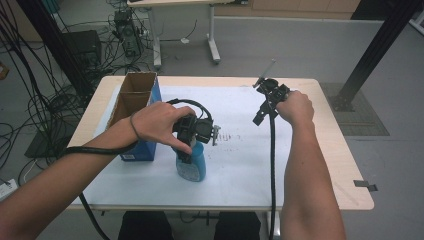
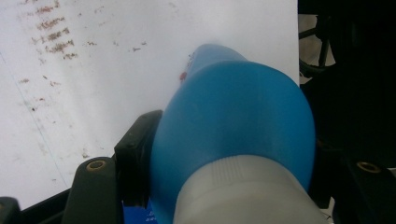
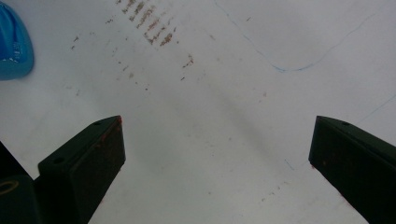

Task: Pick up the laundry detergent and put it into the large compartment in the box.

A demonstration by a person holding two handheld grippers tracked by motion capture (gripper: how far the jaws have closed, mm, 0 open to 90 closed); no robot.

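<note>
A blue plastic bottle [image 1: 192, 167] with a pale grey neck stands on the white sheet [image 1: 240, 165] near the table's middle. My left gripper [image 1: 189, 150] points down over it and is shut on its upper part; in the left gripper view the black jaws press both sides of the blue bottle [image 2: 233, 126] just below the grey collar. My right gripper [image 1: 264, 107] is held above the sheet's far right part, apart from the bottle. Its jaws stand wide open in the right gripper view, with bare sheet [image 3: 210, 140] between them and the bottle's edge [image 3: 14, 44] at the far left.
An open cardboard box [image 1: 135, 112] with blue sides stands at the table's left, just beyond my left hand. Brown smudges [image 1: 230, 136] mark the sheet to the right of the bottle. Cables trail from both grippers toward the table's near edge [image 1: 225, 206].
</note>
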